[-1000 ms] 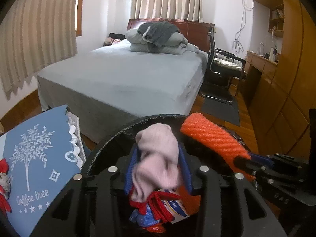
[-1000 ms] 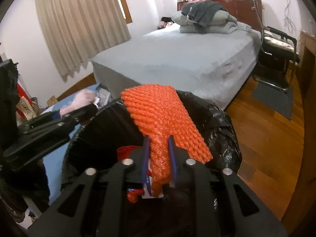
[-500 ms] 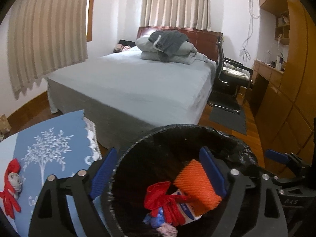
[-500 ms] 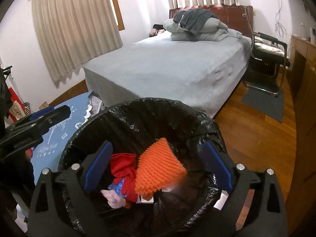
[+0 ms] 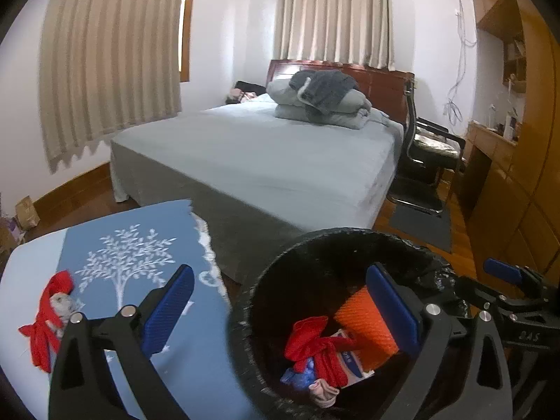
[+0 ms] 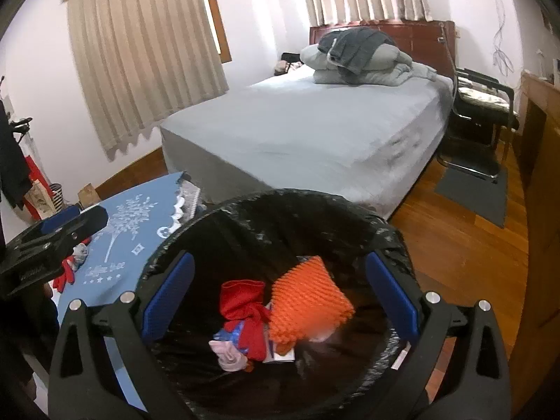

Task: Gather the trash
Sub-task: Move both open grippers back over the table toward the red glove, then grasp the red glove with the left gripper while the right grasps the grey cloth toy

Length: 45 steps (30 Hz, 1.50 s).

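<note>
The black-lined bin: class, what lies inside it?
Inside the bin: orange foam net, red rag, pink wad, and a blue-printed wrapper. Anything beneath them is covered.

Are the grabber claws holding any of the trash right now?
No. The left gripper and right gripper are both open and empty. The orange net lies in the trash bin.

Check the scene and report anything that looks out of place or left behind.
One thing stands out: a red bundle with something grey tucked in it lies on the blue tablecloth, outside the black-lined bin. The orange foam net and a pink wad are inside. Both tongs, left and right, are open and hold nothing.
</note>
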Each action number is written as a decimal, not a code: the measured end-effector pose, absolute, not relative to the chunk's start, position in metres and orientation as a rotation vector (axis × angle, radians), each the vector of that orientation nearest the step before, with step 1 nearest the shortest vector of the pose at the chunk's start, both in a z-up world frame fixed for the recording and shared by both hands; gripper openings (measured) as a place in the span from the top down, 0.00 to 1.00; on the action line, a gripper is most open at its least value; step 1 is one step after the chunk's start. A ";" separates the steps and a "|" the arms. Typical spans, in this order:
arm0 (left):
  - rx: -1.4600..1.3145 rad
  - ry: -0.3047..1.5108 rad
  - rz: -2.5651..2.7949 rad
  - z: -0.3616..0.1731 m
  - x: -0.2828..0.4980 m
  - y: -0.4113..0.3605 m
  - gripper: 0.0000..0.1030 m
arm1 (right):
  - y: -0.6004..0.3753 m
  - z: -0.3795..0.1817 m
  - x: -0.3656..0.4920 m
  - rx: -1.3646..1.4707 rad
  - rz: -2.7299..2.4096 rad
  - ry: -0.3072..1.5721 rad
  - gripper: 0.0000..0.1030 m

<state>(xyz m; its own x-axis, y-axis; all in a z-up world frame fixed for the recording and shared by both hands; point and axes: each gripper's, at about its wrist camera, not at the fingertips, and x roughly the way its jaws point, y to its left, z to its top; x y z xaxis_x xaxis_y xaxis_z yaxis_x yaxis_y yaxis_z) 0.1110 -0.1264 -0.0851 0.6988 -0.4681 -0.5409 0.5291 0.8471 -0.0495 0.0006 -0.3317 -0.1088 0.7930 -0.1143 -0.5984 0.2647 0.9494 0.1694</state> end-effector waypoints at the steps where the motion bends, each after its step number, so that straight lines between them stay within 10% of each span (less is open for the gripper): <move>1: 0.108 0.568 -0.546 -0.084 0.110 -0.120 0.06 | -0.328 -0.108 0.001 0.249 -0.201 0.623 0.07; 33: 0.045 0.595 -0.077 -0.119 0.158 0.107 0.07 | -0.155 -0.115 0.133 0.136 0.100 0.680 0.07; 45: -0.026 0.699 0.062 -0.165 0.202 0.178 0.21 | -0.097 -0.140 0.173 0.096 0.178 0.739 0.07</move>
